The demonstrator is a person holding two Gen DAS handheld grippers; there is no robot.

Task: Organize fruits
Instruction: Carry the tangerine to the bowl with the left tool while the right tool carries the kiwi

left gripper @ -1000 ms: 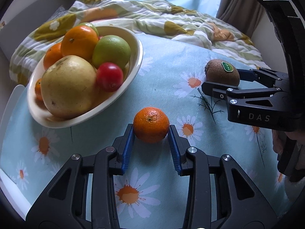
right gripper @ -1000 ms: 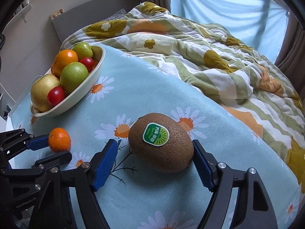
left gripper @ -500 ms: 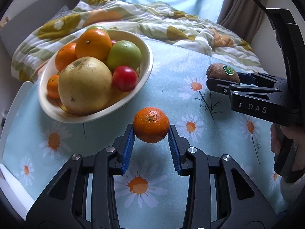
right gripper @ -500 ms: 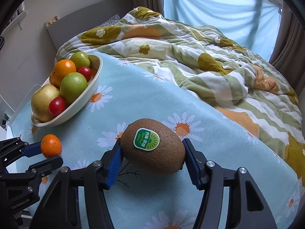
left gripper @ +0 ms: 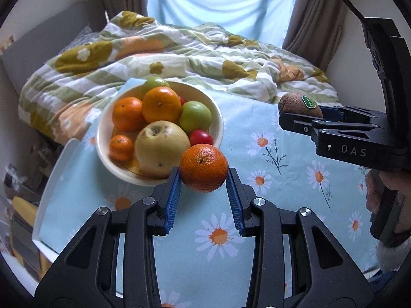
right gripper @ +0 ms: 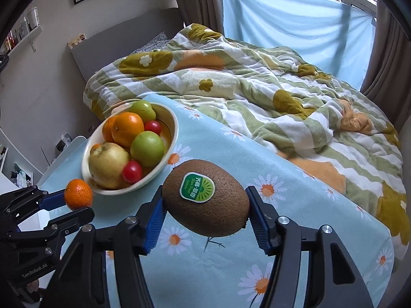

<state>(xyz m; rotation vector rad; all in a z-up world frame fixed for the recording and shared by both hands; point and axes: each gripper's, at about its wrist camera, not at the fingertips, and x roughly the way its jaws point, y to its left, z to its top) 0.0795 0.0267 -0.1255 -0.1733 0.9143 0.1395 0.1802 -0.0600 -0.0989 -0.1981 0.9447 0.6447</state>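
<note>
Left tool (left gripper: 204, 179) clamps a mandarin (left gripper: 203, 168) between its blue pads (left gripper: 174, 195); fruit held clear above the table (left gripper: 282, 179), which wears a pale blue daisy-print cloth. Just beyond, left of centre: cream bowl (left gripper: 218, 118), heaped. Contents: large yellow apple (left gripper: 161, 148) at near side, two oranges (left gripper: 160, 104) behind it, small mandarin at near left, two green apples, a red tomato (left gripper: 201, 137) at near right. Right side: right tool (left gripper: 300, 118) gripping a brown kiwi (left gripper: 295, 105) with green sticker, also off the cloth; hand (left gripper: 390, 200) on its handle at right edge. Far: bed with rumpled green-striped floral quilt (left gripper: 179, 56), blue curtain behind.
</note>
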